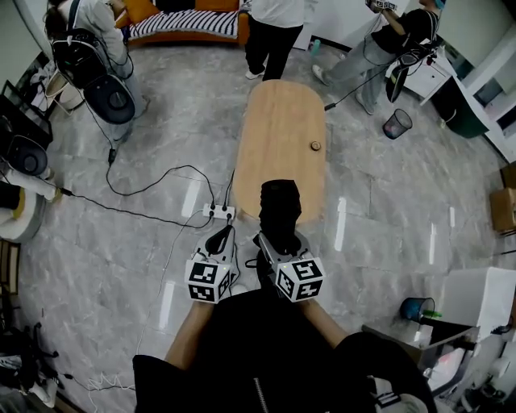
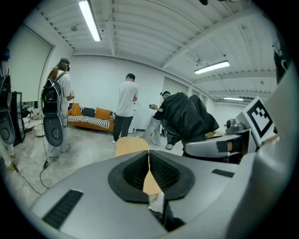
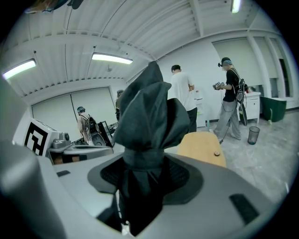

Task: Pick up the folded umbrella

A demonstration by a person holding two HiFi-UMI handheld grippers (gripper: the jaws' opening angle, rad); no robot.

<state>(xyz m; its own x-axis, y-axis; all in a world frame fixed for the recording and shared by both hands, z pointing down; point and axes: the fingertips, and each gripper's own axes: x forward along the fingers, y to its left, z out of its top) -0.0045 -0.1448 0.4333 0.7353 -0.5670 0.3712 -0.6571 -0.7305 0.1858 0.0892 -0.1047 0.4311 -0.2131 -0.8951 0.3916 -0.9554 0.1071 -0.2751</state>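
Gripping the folded black fabric umbrella [image 3: 149,112] with our right gripper [image 3: 142,175] here. Its two dark ribbed pads are pinching the bundle right around the strapped waist, with the bunched canopy sticking up above the jaws and the rest hanging down below them. In the head view the umbrella sits in the air over the near end of the long oval light-wood table [image 1: 282,121], and it looks lifted clear of the top.

Our left gripper [image 2: 149,169] is just beside the right one, off the table's near left corner. Its pads are pressed together with nothing between them.

The only other thing on the tabletop is a small round brownish object [image 1: 315,146] out by the right edge, well apart from the umbrella. Down on the grey glossy tiled floor [image 1: 387,210] there's a white power strip [image 1: 219,212] with black cables, just left of the table's near end.

Further back we've got three people standing around, an orange sofa with a striped cushion [image 1: 185,24] and a black wire bin [image 1: 397,123].
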